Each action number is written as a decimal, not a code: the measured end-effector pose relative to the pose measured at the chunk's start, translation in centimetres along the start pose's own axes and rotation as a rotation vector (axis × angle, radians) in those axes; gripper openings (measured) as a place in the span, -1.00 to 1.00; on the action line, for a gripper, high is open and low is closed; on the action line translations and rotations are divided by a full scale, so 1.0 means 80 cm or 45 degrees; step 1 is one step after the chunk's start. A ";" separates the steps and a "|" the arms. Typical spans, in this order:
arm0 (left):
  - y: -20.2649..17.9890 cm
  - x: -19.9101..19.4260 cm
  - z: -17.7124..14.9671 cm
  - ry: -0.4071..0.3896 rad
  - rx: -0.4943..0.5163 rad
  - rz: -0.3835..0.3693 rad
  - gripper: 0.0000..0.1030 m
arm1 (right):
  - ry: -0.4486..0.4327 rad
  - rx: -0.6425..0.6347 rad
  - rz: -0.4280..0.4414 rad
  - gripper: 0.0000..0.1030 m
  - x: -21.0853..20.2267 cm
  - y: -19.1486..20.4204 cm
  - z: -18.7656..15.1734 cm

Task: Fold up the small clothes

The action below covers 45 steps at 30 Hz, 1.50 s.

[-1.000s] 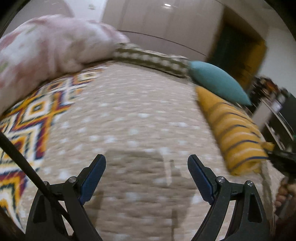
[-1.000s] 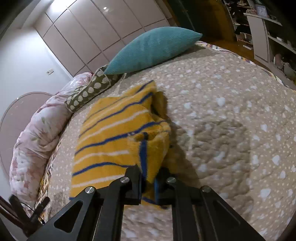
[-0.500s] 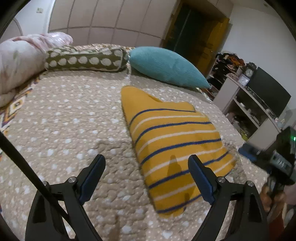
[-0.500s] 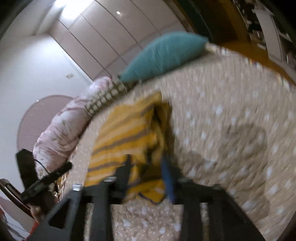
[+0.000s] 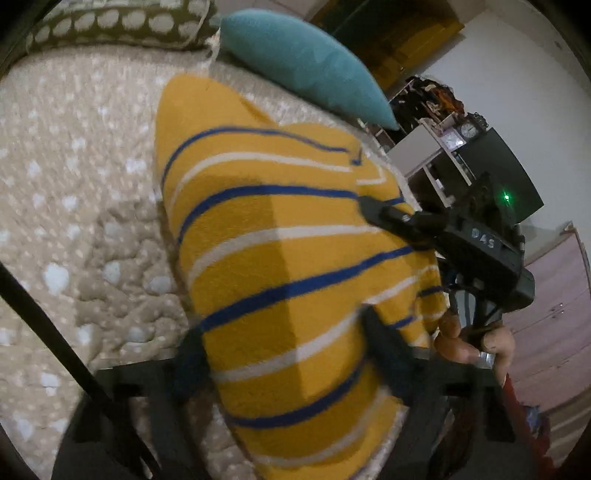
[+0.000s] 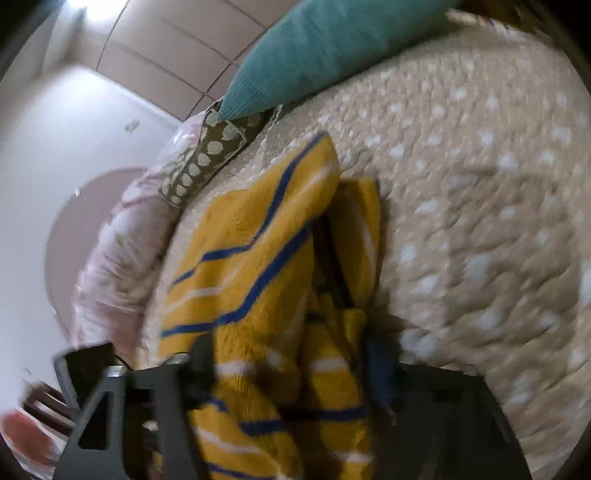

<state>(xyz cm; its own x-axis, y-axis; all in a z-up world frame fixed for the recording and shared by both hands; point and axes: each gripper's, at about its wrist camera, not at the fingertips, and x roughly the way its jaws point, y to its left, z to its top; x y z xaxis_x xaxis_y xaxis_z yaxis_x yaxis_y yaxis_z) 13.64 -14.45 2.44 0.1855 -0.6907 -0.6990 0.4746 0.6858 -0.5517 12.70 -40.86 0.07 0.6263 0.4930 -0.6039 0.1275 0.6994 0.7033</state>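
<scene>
A yellow garment with blue and white stripes (image 5: 280,258) lies on the beige dotted bedspread (image 5: 74,184). My left gripper (image 5: 288,354) is open, its jaws either side of the garment's near end, which bulges between them. In the right wrist view the garment (image 6: 258,258) is bunched between the jaws of my right gripper (image 6: 291,369), which stand apart. The right gripper also shows in the left wrist view (image 5: 406,221) at the garment's right edge. Both views are blurred.
A teal pillow (image 5: 303,62) and a dotted bolster (image 5: 110,22) lie at the bed's head. A pink floral duvet (image 6: 118,251) sits at the bed's left. Shelves with clocks (image 5: 454,136) and a dark screen (image 5: 506,173) stand past the right bed edge.
The left gripper has swung right and moved in over the garment's near end. The right gripper's jaws, shut on the garment a second ago, have opened wide around it.
</scene>
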 end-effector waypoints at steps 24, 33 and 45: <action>-0.001 -0.128 -0.097 -0.197 0.100 0.415 0.52 | -0.253 -0.260 -0.282 0.33 -0.061 0.078 -0.025; 0.082 -0.160 -0.170 -0.227 -0.099 0.644 0.56 | -0.009 -0.358 0.165 -0.37 -0.022 0.157 -0.083; 0.065 -0.140 -0.182 -0.265 0.066 0.737 0.78 | 0.198 -0.098 0.271 -0.87 0.015 0.069 -0.148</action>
<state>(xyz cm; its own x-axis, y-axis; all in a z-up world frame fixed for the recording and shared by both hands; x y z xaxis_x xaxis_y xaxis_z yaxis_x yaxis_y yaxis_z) 1.48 0.23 0.78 0.5872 -0.2438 -0.7719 0.2869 0.9543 -0.0832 5.11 -30.27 -1.21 0.5061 0.7028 -0.5001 -0.0569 0.6057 0.7936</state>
